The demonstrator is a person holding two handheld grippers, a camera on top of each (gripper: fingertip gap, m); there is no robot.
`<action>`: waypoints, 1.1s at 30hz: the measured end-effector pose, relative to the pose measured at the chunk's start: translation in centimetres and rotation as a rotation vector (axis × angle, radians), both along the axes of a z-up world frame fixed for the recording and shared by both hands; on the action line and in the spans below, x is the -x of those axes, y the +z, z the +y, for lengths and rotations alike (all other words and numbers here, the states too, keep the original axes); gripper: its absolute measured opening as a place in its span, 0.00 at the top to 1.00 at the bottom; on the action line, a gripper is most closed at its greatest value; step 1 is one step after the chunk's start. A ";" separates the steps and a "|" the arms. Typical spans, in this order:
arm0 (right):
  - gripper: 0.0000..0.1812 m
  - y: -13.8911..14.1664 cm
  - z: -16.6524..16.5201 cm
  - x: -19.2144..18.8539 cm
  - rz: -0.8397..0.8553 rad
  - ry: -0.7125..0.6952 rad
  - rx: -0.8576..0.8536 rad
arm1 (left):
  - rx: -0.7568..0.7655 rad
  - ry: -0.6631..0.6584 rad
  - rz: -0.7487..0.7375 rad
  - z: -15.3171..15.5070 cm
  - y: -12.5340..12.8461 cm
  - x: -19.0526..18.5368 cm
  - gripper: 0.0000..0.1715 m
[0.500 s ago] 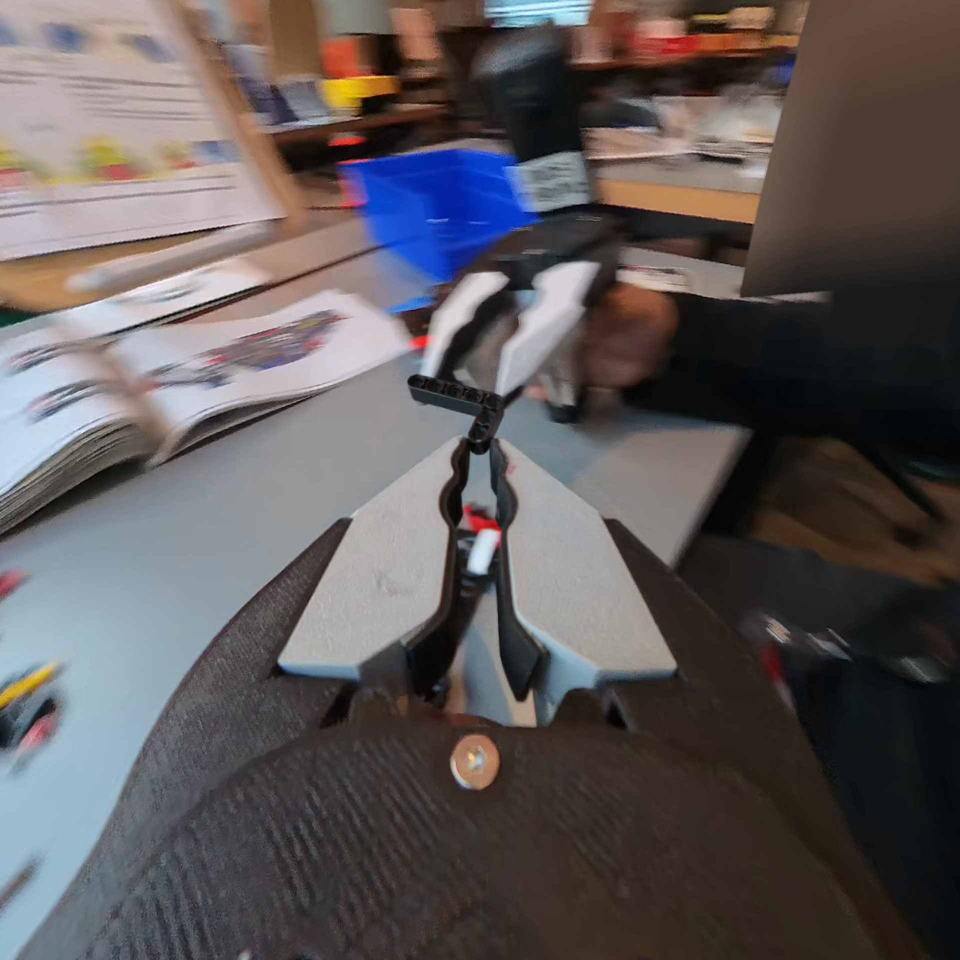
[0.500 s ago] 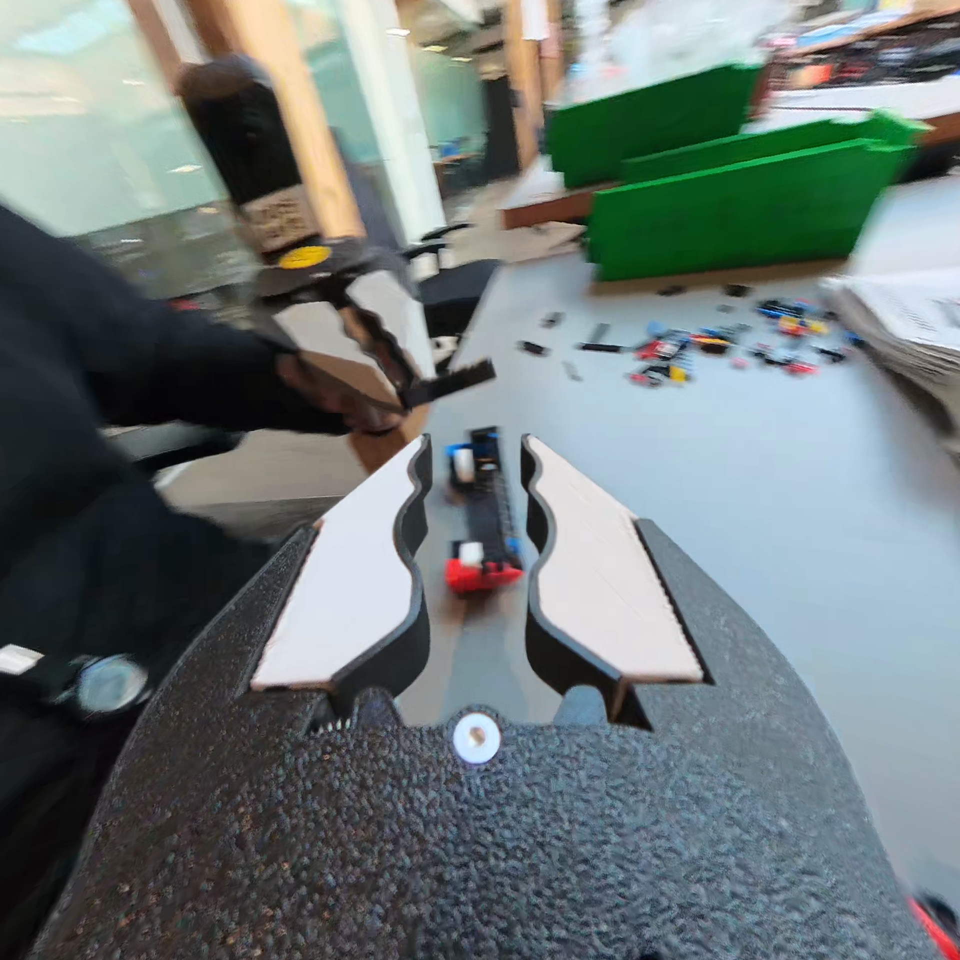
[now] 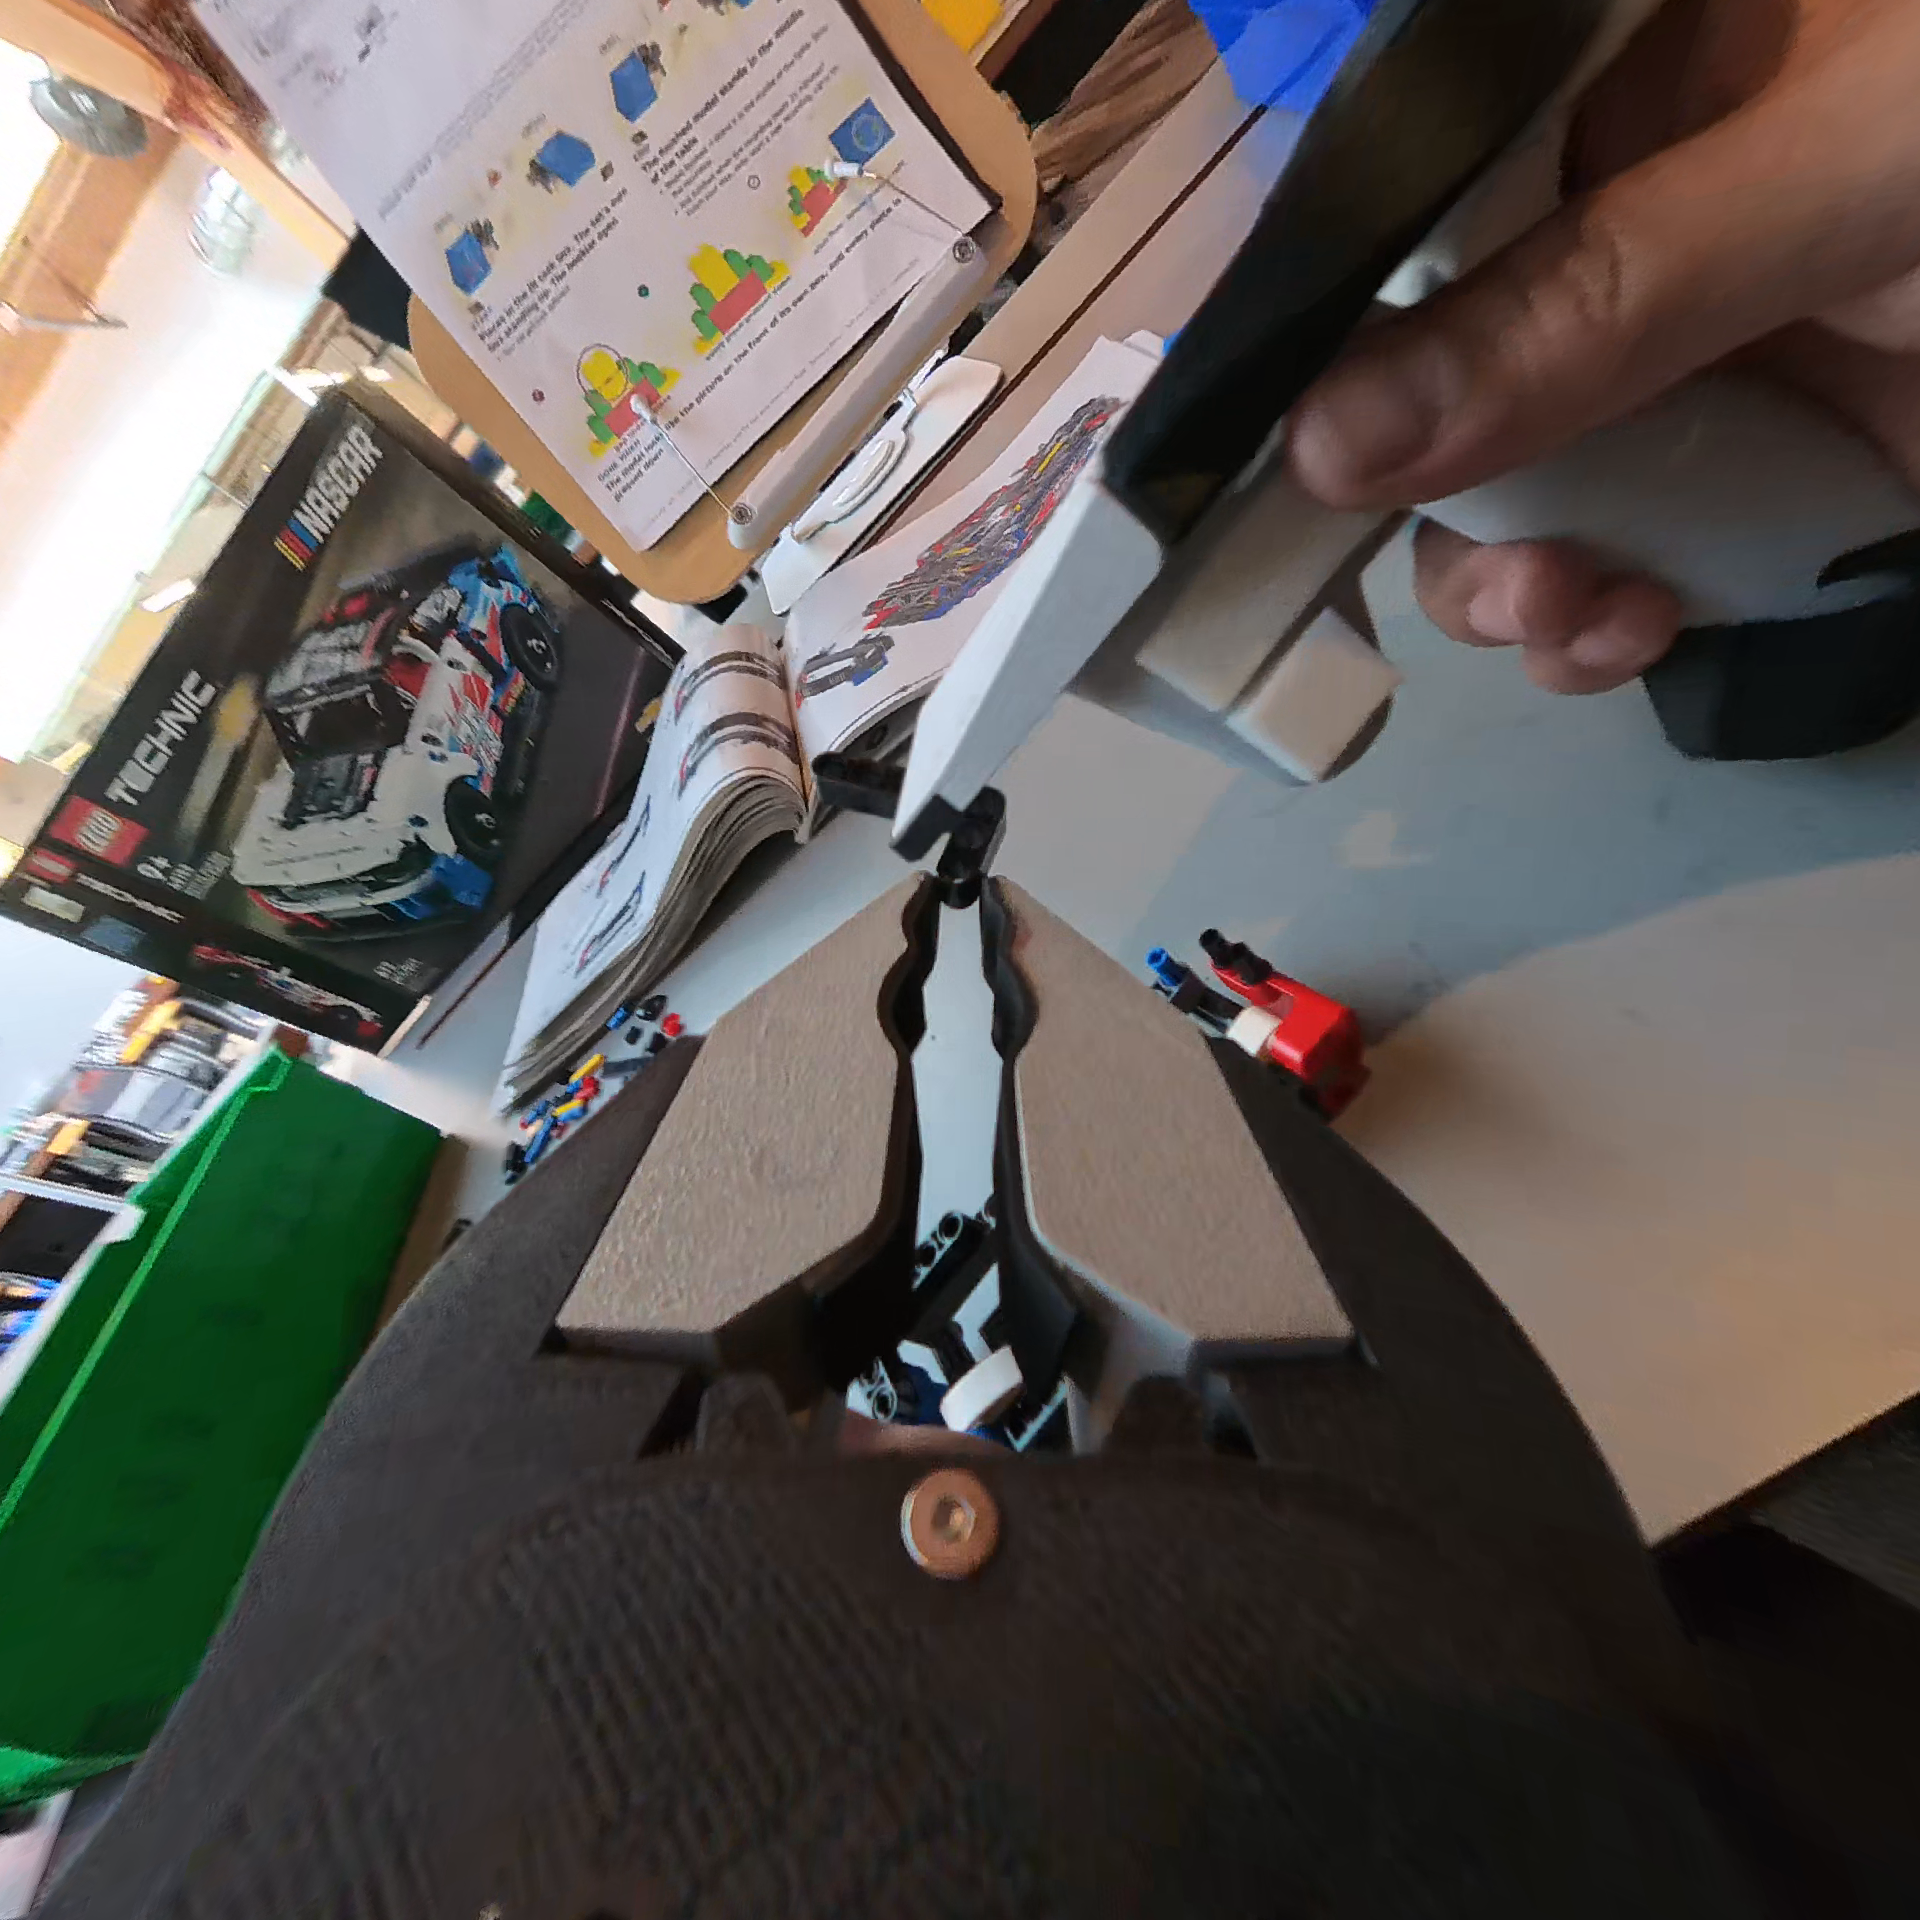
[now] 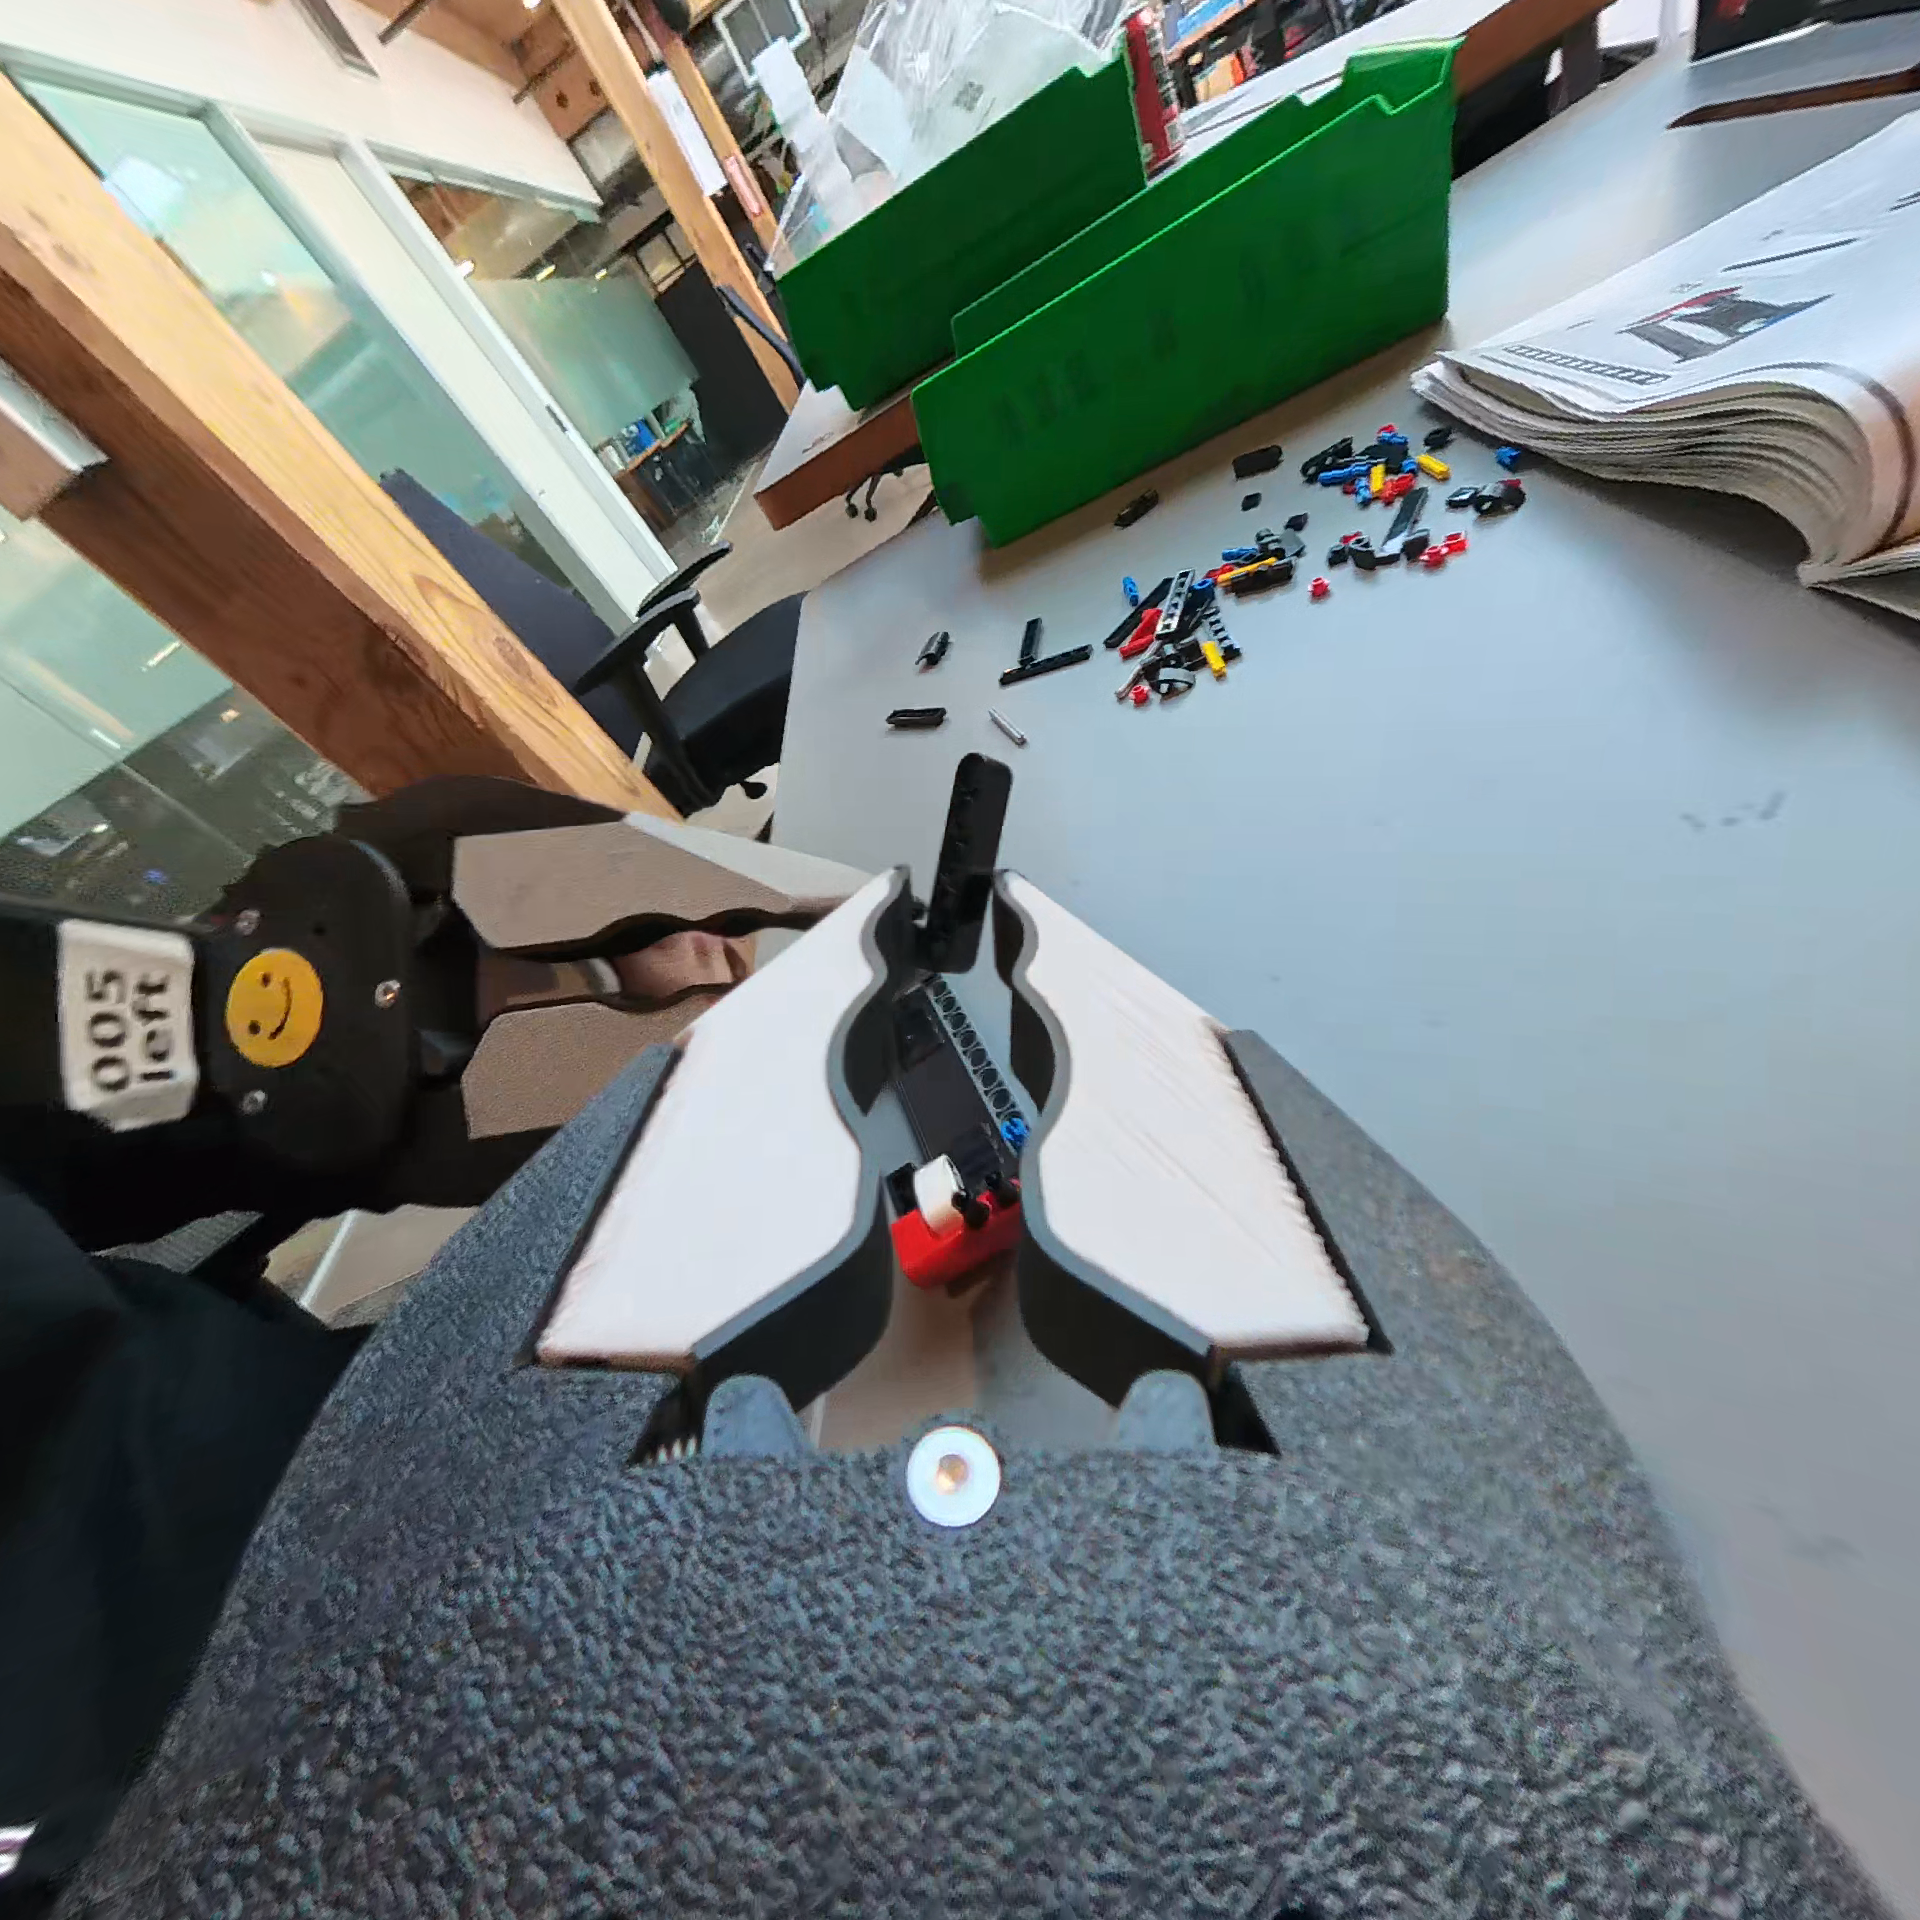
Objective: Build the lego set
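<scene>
Partly hidden: black lego beam behind the right gripper fingertip, assembly under the left gripper body; cut off: green bin left of the claw, instruction booklet far right; loose lego pieces ahead, too small to sort.

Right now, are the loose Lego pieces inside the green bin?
No, the loose Lego pieces lie scattered on the grey table, outside the green bin.
</scene>
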State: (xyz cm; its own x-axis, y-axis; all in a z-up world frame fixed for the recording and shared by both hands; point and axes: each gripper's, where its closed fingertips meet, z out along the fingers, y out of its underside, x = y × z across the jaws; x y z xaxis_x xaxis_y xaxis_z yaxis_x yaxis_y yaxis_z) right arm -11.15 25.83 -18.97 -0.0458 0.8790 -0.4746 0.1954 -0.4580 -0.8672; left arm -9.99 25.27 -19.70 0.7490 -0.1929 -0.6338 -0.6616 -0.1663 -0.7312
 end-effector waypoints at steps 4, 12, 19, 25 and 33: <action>0.94 0.0 0.0 -0.4 -0.018 -0.007 -0.030 | -0.012 -0.010 0.037 -0.1 0.1 -0.6 0.97; 0.94 -3.3 -2.1 -2.8 -0.417 0.276 -0.351 | 0.328 -0.246 -0.229 -2.4 -0.3 -0.2 0.81; 0.94 -3.4 -3.5 -2.2 -0.506 0.441 -0.518 | 0.447 -0.464 -0.098 -2.2 -0.9 -1.2 0.92; 0.94 -3.1 -2.7 -2.6 -0.506 0.466 -0.513 | 0.508 -0.510 -0.118 -1.8 -2.0 -1.7 0.92; 0.82 -3.5 -1.6 -2.4 -0.438 0.407 -0.507 | 0.590 -0.534 -0.217 -1.4 -3.3 -0.9 0.97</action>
